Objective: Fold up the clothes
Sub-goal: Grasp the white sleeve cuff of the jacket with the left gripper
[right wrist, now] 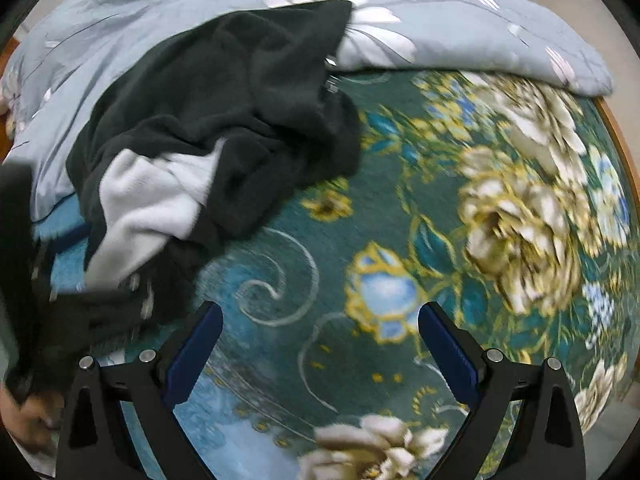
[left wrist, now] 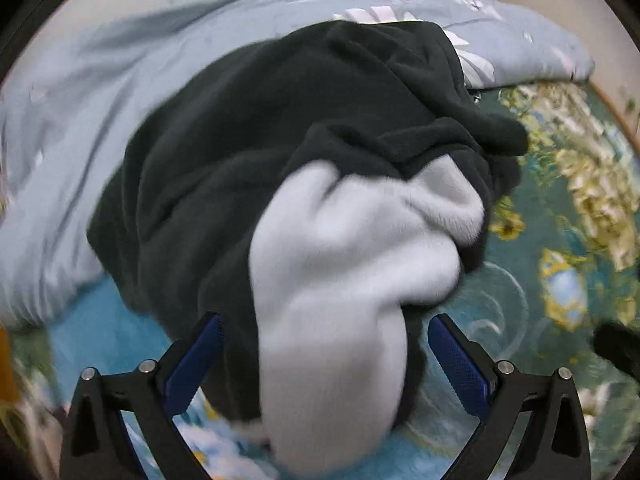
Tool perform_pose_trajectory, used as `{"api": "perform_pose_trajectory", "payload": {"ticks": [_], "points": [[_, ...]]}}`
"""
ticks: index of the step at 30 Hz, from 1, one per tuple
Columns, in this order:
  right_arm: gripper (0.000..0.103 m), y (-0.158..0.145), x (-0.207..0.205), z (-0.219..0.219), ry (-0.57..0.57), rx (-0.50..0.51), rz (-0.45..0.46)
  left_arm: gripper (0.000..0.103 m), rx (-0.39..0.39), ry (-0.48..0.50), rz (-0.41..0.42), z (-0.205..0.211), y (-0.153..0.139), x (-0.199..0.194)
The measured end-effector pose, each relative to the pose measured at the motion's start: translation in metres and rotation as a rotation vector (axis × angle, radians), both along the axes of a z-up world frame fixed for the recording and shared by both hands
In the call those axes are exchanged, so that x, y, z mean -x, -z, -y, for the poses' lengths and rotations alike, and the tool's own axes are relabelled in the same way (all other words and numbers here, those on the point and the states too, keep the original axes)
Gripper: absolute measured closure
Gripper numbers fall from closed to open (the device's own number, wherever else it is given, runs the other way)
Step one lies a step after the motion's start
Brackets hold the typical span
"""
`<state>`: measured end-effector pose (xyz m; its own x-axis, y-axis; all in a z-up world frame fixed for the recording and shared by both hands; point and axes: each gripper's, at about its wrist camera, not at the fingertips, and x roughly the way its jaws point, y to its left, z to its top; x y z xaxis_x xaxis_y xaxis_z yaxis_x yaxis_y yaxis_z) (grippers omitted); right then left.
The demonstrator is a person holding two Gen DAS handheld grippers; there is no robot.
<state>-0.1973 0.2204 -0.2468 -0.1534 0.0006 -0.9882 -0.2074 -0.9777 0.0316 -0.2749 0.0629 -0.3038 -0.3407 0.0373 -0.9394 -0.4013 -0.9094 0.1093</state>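
Note:
A dark fleece garment (left wrist: pixel 248 128) with a pale grey lining (left wrist: pixel 352 248) lies crumpled on a floral bedspread (left wrist: pixel 560 208). My left gripper (left wrist: pixel 326 344) is open, and a bunched fold of the lining and dark cloth sits between its blue pads (left wrist: pixel 460 364). In the right wrist view the same garment (right wrist: pixel 248 92) lies at the upper left, its lining (right wrist: pixel 148 196) turned outward. My right gripper (right wrist: pixel 320 332) is open over bare bedspread (right wrist: pixel 400 200), right of the garment, with nothing between its fingers.
A grey-blue flowered quilt (right wrist: pixel 460 28) is heaped along the back, partly under the garment. A wooden bed edge (right wrist: pixel 616 136) runs down the right. A person's hand (right wrist: pixel 28 416) and a blurred dark shape (right wrist: pixel 24 280) show at the left edge.

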Motion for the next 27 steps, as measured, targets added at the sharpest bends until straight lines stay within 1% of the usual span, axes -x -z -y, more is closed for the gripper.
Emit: {"api": "perform_pose_trajectory", "payload": {"ticks": [2, 3, 5, 6, 7, 8, 9, 10, 12, 15, 18, 21, 23, 26, 27], "points": [[0.004, -0.002, -0.01, -0.008, 0.01, -0.007, 0.003, 0.0, 0.068, 0.046, -0.02, -0.018, 0.006, 0.007], [0.004, -0.003, -0.013, -0.012, 0.014, -0.009, 0.004, 0.001, 0.117, 0.072, -0.028, -0.027, 0.011, 0.011], [0.004, -0.008, -0.02, -0.018, 0.024, -0.009, 0.002, 0.006, 0.162, 0.079, -0.033, -0.033, 0.015, 0.017], [0.004, -0.011, -0.024, -0.022, 0.029, -0.009, -0.002, 0.015, 0.177, 0.078, -0.034, -0.035, 0.016, 0.02], [0.004, -0.014, -0.028, -0.026, 0.033, -0.008, -0.008, 0.028, 0.156, 0.058, -0.027, -0.032, 0.013, 0.021], [0.004, -0.017, -0.03, -0.028, 0.036, -0.007, -0.012, 0.038, 0.133, 0.038, -0.019, -0.028, 0.01, 0.022], [0.004, -0.019, -0.033, -0.031, 0.041, -0.004, -0.016, 0.06, 0.104, 0.017, -0.01, -0.024, 0.006, 0.021], [0.004, -0.022, -0.035, -0.033, 0.046, -0.002, -0.02, 0.071, 0.075, -0.003, 0.0, -0.019, 0.002, 0.02], [0.004, -0.028, -0.04, -0.037, 0.062, 0.015, -0.024, 0.079, 0.027, -0.043, 0.004, -0.012, -0.009, 0.016], [0.004, -0.039, -0.049, -0.041, 0.078, 0.052, -0.042, 0.083, -0.02, -0.113, -0.032, 0.001, -0.038, 0.008], [0.004, -0.05, -0.058, -0.039, 0.061, 0.084, -0.066, 0.083, -0.079, -0.207, -0.058, 0.048, -0.075, 0.023], [0.004, -0.057, -0.066, -0.038, 0.046, 0.107, -0.081, 0.084, -0.121, -0.304, -0.106, 0.08, -0.11, 0.004], [0.004, -0.062, -0.072, -0.036, 0.044, 0.122, -0.089, 0.084, -0.144, -0.349, -0.125, 0.103, -0.127, -0.003], [0.004, -0.07, -0.077, -0.032, 0.043, 0.164, -0.112, 0.084, -0.164, -0.379, -0.142, 0.128, -0.153, -0.035], [0.004, -0.071, -0.076, -0.029, 0.034, 0.183, -0.116, 0.084, -0.164, -0.388, -0.137, 0.13, -0.153, -0.039]]}}
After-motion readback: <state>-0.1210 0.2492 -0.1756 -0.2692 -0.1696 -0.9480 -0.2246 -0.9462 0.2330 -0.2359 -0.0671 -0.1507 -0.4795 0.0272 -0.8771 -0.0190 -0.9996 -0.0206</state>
